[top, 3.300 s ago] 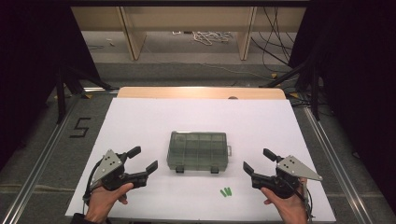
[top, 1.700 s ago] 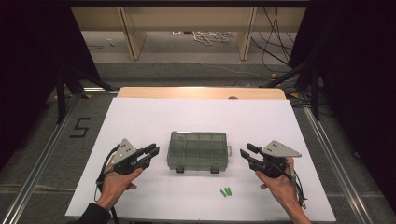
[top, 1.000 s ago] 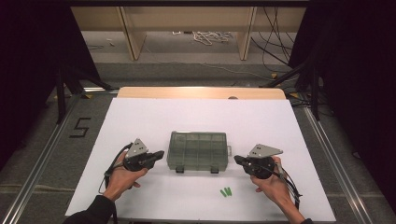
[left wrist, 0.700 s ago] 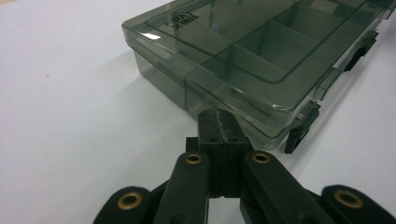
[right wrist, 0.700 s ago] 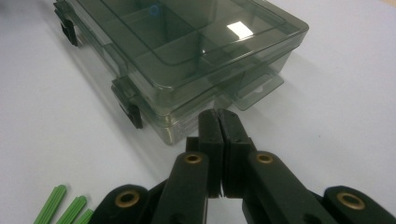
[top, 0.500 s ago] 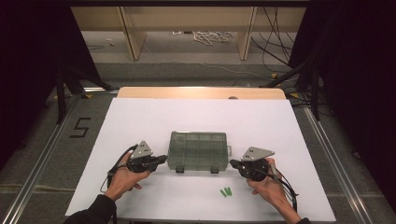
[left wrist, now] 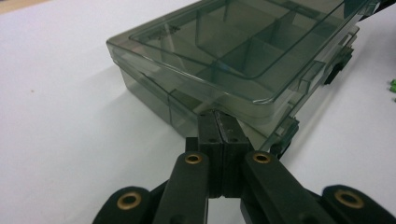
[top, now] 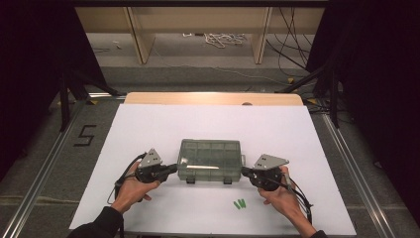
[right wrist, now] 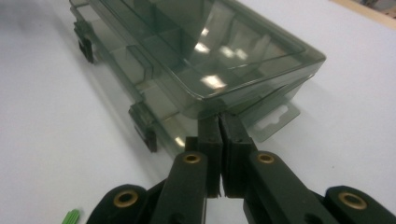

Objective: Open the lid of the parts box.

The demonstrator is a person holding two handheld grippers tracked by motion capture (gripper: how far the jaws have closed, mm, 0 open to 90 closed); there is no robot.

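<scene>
Grey carpet floor, wood shelf legs, black curtains, cables.

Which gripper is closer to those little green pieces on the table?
The right gripper. It sits at the box's right end, just above the green pieces; the left gripper is at the box's far left end.

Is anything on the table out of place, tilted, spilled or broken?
Nothing looks damaged or spilled. The clear organizer box lies flat and closed on the white table cover, with the shut left gripper and right gripper at its two ends. A few small green pieces lie loose outside the box, near its front edge.
</scene>
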